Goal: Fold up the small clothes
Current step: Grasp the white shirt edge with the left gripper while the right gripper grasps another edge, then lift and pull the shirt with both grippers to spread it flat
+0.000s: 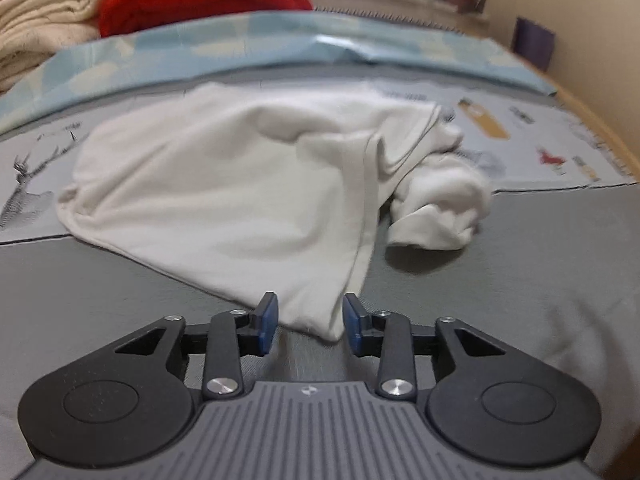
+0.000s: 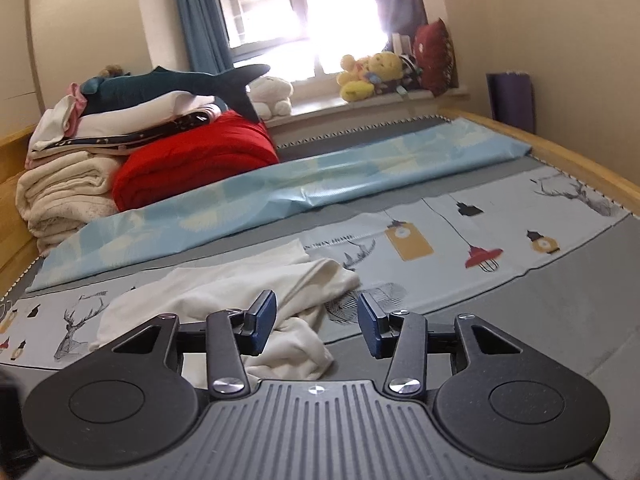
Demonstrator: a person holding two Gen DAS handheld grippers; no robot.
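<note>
A white small garment (image 1: 224,184) lies crumpled on the grey bed, with one part bunched at its right (image 1: 440,212). My left gripper (image 1: 310,324) hangs low at the garment's near corner. That corner reaches in between the blue pads (image 1: 267,322), which stand apart and do not press it. In the right wrist view the same garment (image 2: 224,292) lies ahead and to the left. My right gripper (image 2: 316,326) is open above its bunched end (image 2: 296,350), which shows past the left finger. Nothing is gripped.
A printed cloth with deer and lamps (image 2: 460,240) lies under the garment, and a light-blue sheet (image 2: 280,188) lies behind it. Folded cream blankets (image 2: 64,192) and a red quilt (image 2: 192,160) are stacked at the back left. The wooden bed rail (image 2: 560,148) runs along the right.
</note>
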